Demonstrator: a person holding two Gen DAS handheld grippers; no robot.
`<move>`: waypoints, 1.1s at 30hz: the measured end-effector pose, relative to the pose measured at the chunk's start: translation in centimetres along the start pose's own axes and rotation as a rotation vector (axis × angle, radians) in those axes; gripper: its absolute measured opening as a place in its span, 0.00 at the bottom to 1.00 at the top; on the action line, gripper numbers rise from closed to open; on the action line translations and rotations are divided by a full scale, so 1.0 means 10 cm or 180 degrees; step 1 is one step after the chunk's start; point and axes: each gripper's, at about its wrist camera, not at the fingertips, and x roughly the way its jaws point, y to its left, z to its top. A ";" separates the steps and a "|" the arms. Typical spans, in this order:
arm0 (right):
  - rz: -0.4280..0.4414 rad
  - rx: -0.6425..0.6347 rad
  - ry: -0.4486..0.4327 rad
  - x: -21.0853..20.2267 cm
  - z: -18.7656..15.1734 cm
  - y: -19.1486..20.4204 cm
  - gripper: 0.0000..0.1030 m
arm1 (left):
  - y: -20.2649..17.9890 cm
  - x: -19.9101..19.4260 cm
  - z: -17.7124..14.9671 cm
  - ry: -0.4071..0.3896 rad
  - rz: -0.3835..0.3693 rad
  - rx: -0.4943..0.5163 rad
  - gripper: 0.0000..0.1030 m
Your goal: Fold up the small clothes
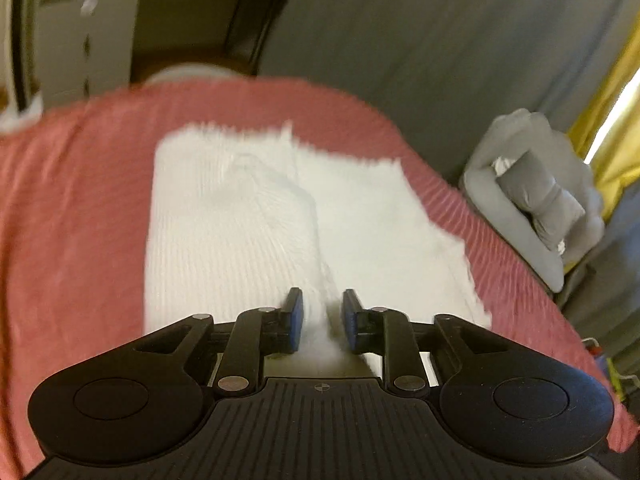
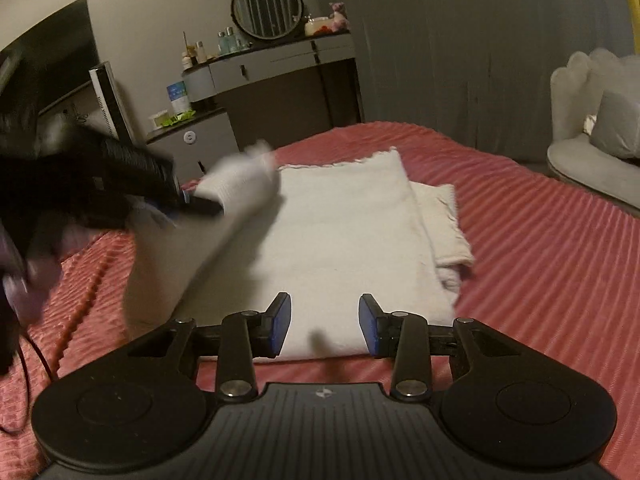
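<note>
A white knitted garment (image 2: 340,236) lies on the pink ribbed bedspread (image 2: 540,248). It also fills the middle of the left wrist view (image 1: 240,216). My left gripper (image 1: 322,320) is shut on a bunched edge of the garment and holds that left side lifted above the bed. In the right wrist view the left gripper (image 2: 200,202) appears at the left, blurred, with the white fabric draped from it. My right gripper (image 2: 325,324) is open and empty, just above the garment's near edge.
A grey armchair with a cushion (image 2: 600,140) stands right of the bed. A dresser with a round mirror and bottles (image 2: 276,64) stands behind the bed at the left. The bedspread (image 1: 72,220) extends left and right of the garment.
</note>
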 end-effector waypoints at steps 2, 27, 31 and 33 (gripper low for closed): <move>-0.0023 -0.0020 0.0040 0.01 -0.01 -0.05 0.36 | 0.03 -0.20 -0.12 -0.0097 -0.0127 -0.0097 0.35; 0.0900 0.0641 0.0731 1.19 0.73 0.14 0.64 | 0.85 -0.54 -0.62 -0.0403 0.0915 -0.0409 0.76; 0.0901 0.0728 0.0861 1.42 0.74 0.20 0.63 | 0.92 -0.48 -0.67 -0.0333 0.0891 -0.0471 0.76; 0.0917 0.0727 0.0817 1.44 0.74 0.23 0.45 | 0.90 -0.45 -0.64 -0.0339 0.0890 -0.0465 0.78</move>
